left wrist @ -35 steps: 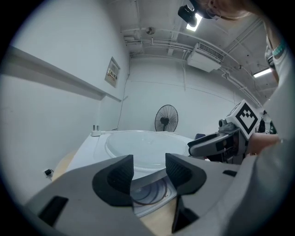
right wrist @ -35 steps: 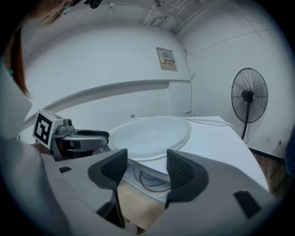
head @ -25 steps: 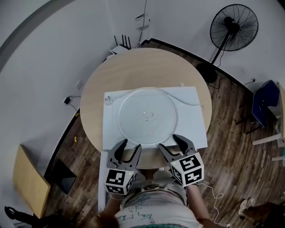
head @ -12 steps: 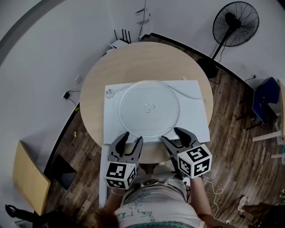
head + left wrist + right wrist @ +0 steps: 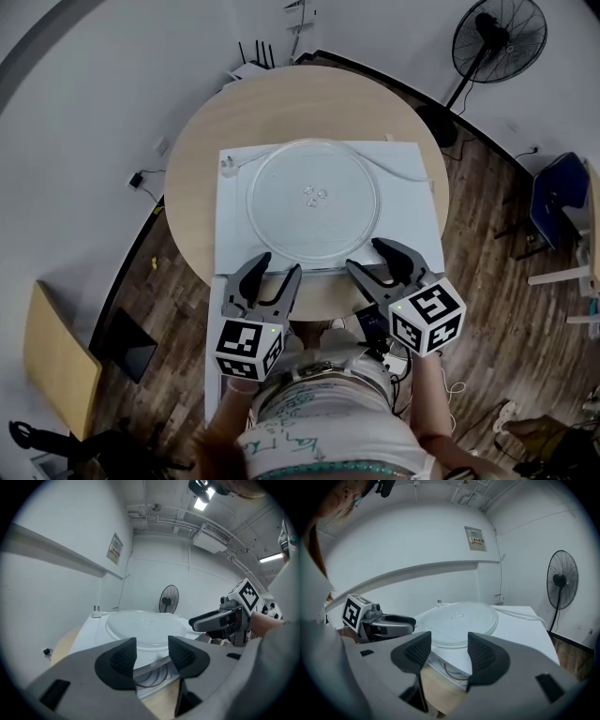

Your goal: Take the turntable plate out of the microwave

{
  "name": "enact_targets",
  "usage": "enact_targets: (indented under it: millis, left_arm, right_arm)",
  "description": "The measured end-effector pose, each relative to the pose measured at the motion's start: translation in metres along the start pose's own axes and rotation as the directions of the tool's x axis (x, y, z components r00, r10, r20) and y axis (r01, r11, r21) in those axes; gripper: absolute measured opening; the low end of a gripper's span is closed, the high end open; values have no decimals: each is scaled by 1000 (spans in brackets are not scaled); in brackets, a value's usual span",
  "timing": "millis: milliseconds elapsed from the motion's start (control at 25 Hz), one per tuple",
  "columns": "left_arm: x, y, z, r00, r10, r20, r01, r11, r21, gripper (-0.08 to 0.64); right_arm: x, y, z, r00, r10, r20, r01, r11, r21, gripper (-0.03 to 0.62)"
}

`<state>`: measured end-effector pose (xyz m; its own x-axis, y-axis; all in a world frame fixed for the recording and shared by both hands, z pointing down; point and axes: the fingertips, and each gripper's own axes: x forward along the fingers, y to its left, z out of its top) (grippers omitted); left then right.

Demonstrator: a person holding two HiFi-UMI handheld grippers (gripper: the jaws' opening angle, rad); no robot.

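Plate removal looks finished: the clear round glass turntable plate (image 5: 314,200) lies flat on top of the white box-shaped microwave (image 5: 234,246), just beyond both sets of jaws. The left gripper (image 5: 277,264) has its jaws wide apart and empty. The right gripper (image 5: 367,256) is also wide and empty, its jaws having just been closing a little. Next probably comes backing away.

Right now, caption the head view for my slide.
Glass turntable plate atop the white microwave; left tongs and right tongs open, empty, by its near rim, right jaws just closing slightly.
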<state>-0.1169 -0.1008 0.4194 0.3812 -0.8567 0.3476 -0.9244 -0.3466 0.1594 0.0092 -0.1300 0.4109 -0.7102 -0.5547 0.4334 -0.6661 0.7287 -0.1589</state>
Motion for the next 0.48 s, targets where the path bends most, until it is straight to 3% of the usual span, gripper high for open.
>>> enact_targets:
  millis: [480]
  left_arm:
    - [-4, -13, 3, 1000, -9, 24, 10, 1000, -25, 216]
  right_arm:
    - [1, 12, 4, 998, 55, 37, -54, 998, -28, 232]
